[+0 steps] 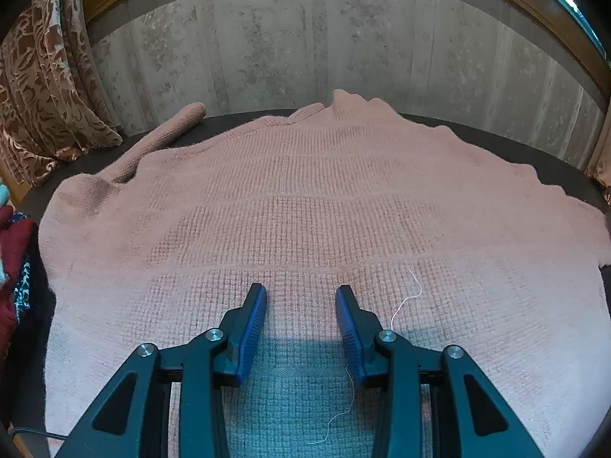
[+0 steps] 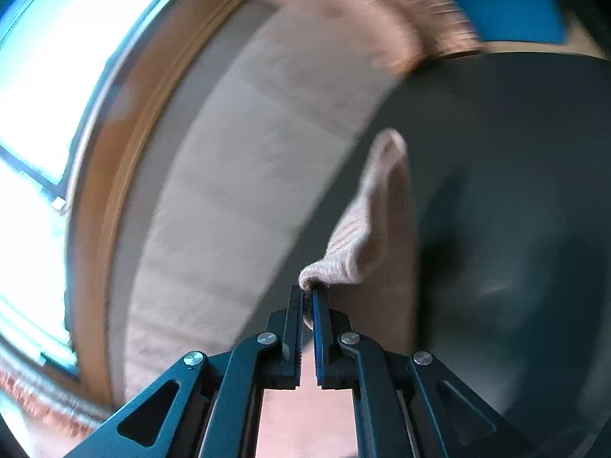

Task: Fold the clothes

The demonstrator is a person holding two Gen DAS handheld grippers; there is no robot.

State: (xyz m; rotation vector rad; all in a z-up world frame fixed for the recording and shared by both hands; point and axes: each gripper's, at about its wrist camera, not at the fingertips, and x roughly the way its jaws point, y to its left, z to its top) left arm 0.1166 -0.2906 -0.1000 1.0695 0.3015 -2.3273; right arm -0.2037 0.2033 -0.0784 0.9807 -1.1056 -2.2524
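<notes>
- The left gripper [image 1: 301,294] hovers low over the pink sweater [image 1: 305,198], which lies spread on the dark surface [image 1: 229,122]; its jaws are apart and empty.
- The right gripper [image 2: 307,291] has its jaws pinched on a lifted knit end, likely a sleeve [image 2: 366,229].
- Judged step: folding that end inward, laying it flat across the body.

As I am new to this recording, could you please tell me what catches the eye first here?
A large pink waffle-knit sweater lies spread over the dark round table, with the open left gripper poised above its near part. The right gripper is shut on a fold of pink knit fabric, lifted against a blurred background.
</notes>
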